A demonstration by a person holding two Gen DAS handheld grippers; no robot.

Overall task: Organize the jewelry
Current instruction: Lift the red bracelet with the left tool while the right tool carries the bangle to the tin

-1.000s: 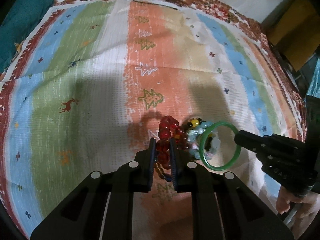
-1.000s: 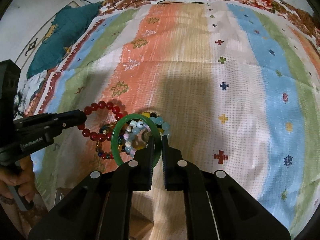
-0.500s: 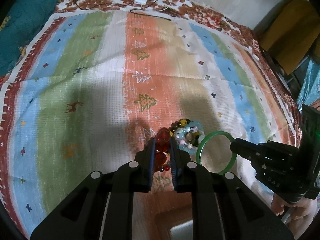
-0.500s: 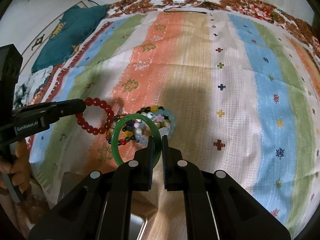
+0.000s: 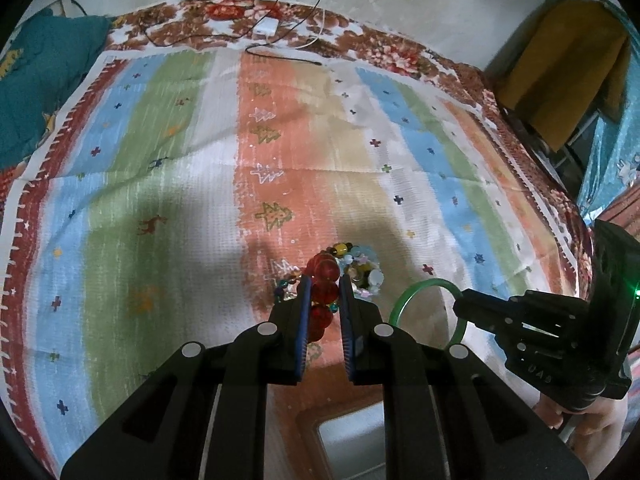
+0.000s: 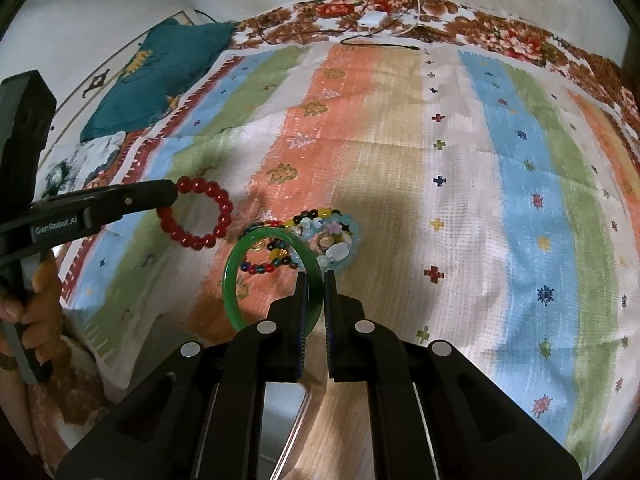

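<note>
Bed: a bed (image 5: pixel 132 184) fills both views, spread with a striped blanket (image 6: pixel 520 184) in blue, green, white and orange bands with small tree and cross motifs, over a brown floral sheet (image 6: pixel 500 36) at the far edge.
Pillow: a teal pillow (image 6: pixel 160 76) lies at the far left corner of the bed.
Cables: thin cables and a small white plug (image 5: pixel 265 27) lie on the floral sheet near the wall.
Left gripper: the left gripper (image 5: pixel 323 280) has its jaws closed on the red bead bracelet (image 6: pixel 196 218); seen from the right wrist view the bracelet hangs as a ring from the jaw tips, above the blanket.
Right gripper: the right gripper (image 6: pixel 316 276) has its jaws closed on the rim of the green bangle (image 6: pixel 240 256), which stands tilted, lifted off the blanket.
Hands: a hand (image 6: pixel 36 312) grips the left gripper's handle at the picture's left edge.
Bracelet pile: a small heap of bracelets (image 6: pixel 320 236), multicoloured and pale blue beads, lies on the orange stripe, just beyond the bangle and beside the red bracelet.
</note>
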